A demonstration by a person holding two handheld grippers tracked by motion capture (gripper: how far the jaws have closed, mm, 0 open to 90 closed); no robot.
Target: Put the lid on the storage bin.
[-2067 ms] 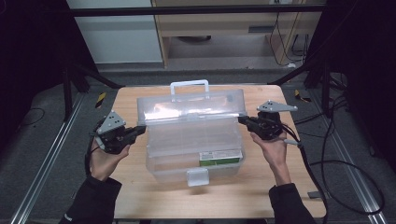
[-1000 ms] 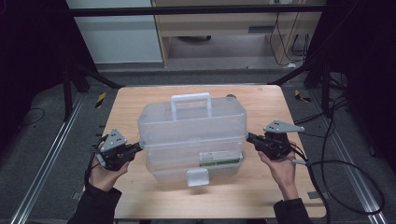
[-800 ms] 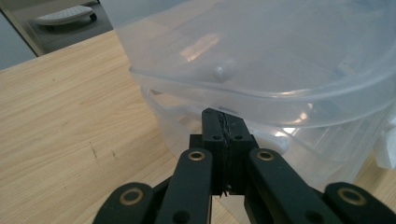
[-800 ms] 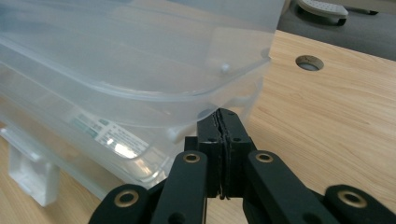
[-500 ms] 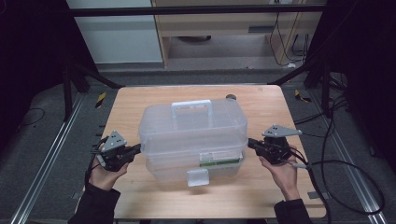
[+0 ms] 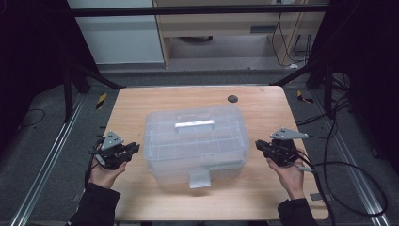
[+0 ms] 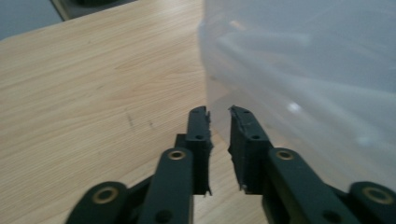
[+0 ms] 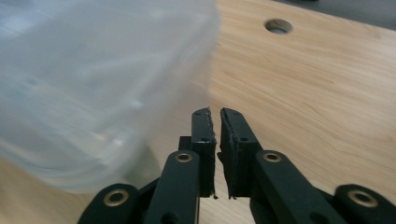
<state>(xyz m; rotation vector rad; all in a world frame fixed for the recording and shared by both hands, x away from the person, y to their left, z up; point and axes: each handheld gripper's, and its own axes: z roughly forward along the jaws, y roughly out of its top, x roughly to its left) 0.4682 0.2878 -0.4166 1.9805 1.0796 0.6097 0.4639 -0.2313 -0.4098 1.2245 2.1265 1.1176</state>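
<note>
The clear box sits on the table just below its middle, lid closed, its handle lying flat on top and its front latch hanging toward the person at six o'clock. It rests on the wood with neither tool touching it.

At nine o'clock of the box the left gripper points at the box's side wall, just beside it but apart. In the left gripper view its jaws stand a small way apart with bare wood between them — they have just been opening, and nothing is held. The box wall rises blurred at one to two o'clock of the tips.

At three o'clock the right gripper points at the opposite wall, likewise near and clear of it. In the right gripper view its jaws show only a thin slit, empty — they too have just been easing open. The box shows blurred at ten o'clock of the tips.

A round hole lies in the tabletop at one o'clock of the box, well apart; the right gripper view shows it at twelve to one o'clock.
</note>
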